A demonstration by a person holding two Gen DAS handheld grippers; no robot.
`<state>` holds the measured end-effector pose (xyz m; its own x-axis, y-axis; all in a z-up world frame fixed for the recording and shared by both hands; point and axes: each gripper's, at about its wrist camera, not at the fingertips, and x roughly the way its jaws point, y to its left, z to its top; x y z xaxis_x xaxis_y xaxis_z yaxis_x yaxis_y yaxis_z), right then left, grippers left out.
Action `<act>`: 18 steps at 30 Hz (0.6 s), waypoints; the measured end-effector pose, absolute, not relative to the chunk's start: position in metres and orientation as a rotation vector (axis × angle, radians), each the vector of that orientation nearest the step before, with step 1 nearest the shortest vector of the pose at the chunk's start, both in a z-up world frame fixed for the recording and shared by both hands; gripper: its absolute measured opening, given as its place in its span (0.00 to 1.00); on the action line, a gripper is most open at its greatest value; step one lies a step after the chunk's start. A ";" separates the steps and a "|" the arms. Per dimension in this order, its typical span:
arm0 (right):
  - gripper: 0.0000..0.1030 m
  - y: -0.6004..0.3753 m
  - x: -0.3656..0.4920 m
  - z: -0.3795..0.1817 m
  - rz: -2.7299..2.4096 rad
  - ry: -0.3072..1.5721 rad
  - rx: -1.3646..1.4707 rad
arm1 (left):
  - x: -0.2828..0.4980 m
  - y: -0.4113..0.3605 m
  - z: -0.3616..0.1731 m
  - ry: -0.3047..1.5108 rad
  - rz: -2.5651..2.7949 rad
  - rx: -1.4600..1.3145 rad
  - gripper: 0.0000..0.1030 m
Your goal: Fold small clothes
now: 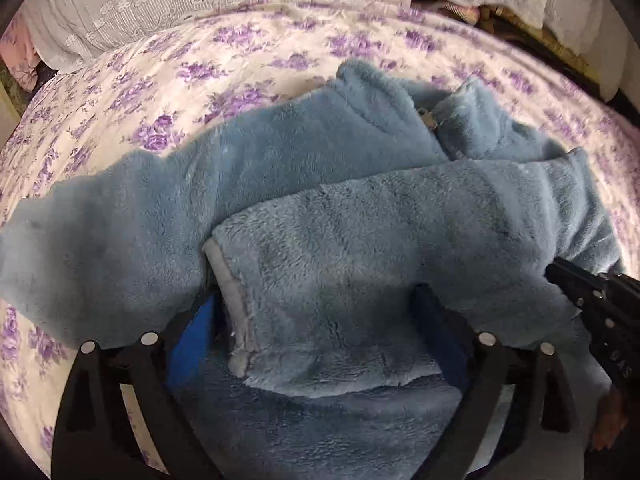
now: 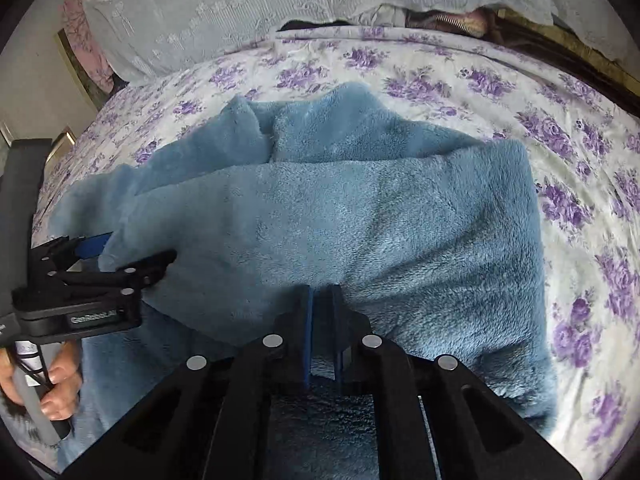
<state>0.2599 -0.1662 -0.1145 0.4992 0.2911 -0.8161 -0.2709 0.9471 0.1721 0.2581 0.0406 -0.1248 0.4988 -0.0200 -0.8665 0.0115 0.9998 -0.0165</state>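
A fluffy blue fleece garment (image 1: 320, 216) lies spread on the flowered bedspread (image 1: 168, 80); it also shows in the right wrist view (image 2: 340, 208). One sleeve lies folded across the body, its grey-edged cuff (image 1: 236, 312) between my left fingers. My left gripper (image 1: 320, 300) is wide open, its jaws on either side of that sleeve end; it also shows in the right wrist view (image 2: 132, 248). My right gripper (image 2: 322, 292) is shut on the garment's near edge. It shows at the right in the left wrist view (image 1: 560, 268).
White lace-trimmed pillows (image 2: 240, 12) lie along the far edge of the bed. Dark folded items (image 2: 440, 20) sit behind them. The bedspread (image 2: 580, 200) extends to the right of the garment. A wall and frame (image 2: 76, 64) stand at the far left.
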 end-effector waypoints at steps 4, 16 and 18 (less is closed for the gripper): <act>0.09 -0.175 0.268 -0.090 0.292 0.927 0.045 | 0.257 0.046 -0.104 0.993 -0.036 -0.040 0.88; 0.11 -0.205 0.280 -0.104 0.229 0.961 0.210 | 0.260 0.057 -0.115 1.013 0.008 -0.059 0.95; 0.12 -0.205 0.258 -0.094 0.258 0.927 0.186 | 0.247 0.067 -0.106 1.002 -0.015 -0.098 0.95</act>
<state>0.2582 -0.2052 -0.0940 0.5727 0.2977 -0.7638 -0.1388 0.9535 0.2675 0.2469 0.0674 -0.1064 0.5388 -0.0575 -0.8405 -0.0325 0.9955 -0.0890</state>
